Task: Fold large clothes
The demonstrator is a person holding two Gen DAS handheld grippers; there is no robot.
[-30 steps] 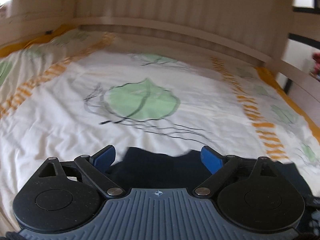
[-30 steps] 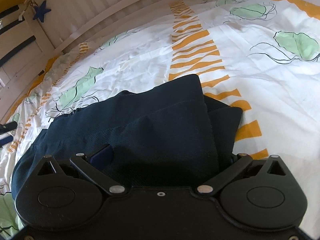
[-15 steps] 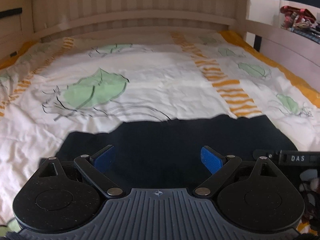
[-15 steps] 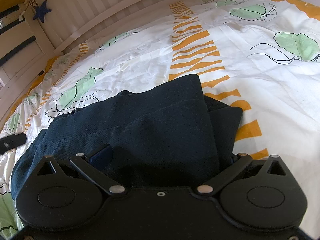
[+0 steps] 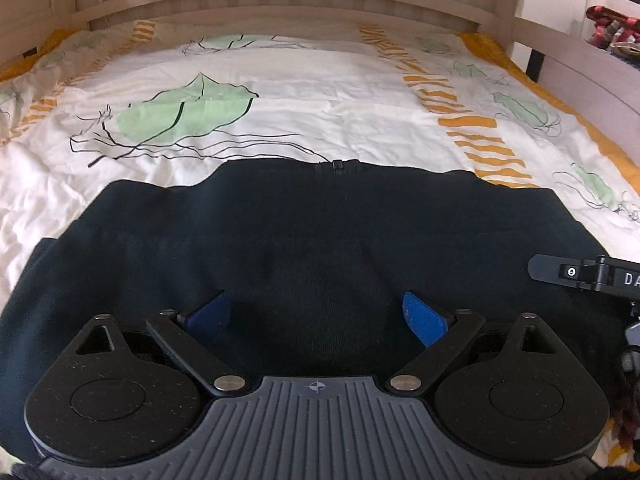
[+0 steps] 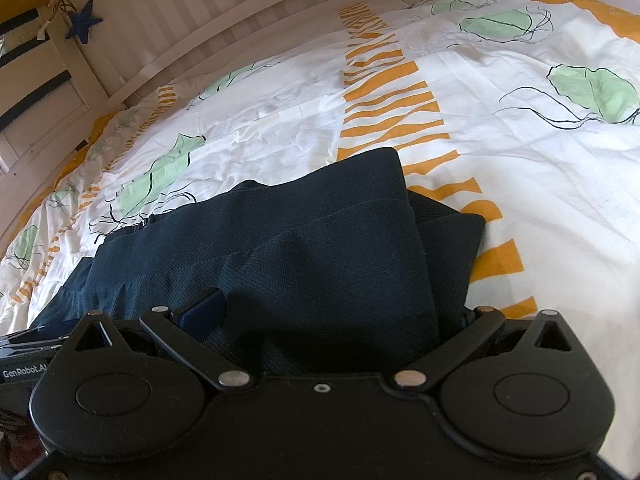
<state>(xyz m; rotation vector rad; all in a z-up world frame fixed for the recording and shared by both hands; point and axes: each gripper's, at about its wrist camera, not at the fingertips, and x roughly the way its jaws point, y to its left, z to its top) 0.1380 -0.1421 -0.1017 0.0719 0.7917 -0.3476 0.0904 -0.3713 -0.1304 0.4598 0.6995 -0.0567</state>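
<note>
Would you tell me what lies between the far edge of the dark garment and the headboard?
In the left wrist view, only the printed bedspread lies between the dark garment and the headboard; nothing rests on that stretch.

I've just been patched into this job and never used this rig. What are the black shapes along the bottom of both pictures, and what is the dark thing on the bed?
Each picture comes from a camera on a hand-held tool, looking forward along its two fingers. The black discs and arms at the bottom are the tool itself.

Left view: the left tongs are open, blue pads apart, over a dark navy garment spread on a leaf-print bedcover. The other tool shows at the right edge.

Right view: the right tongs sit at the garment's folded end, cloth bunched between the fingers. Whether they are clamped I cannot tell.
</note>
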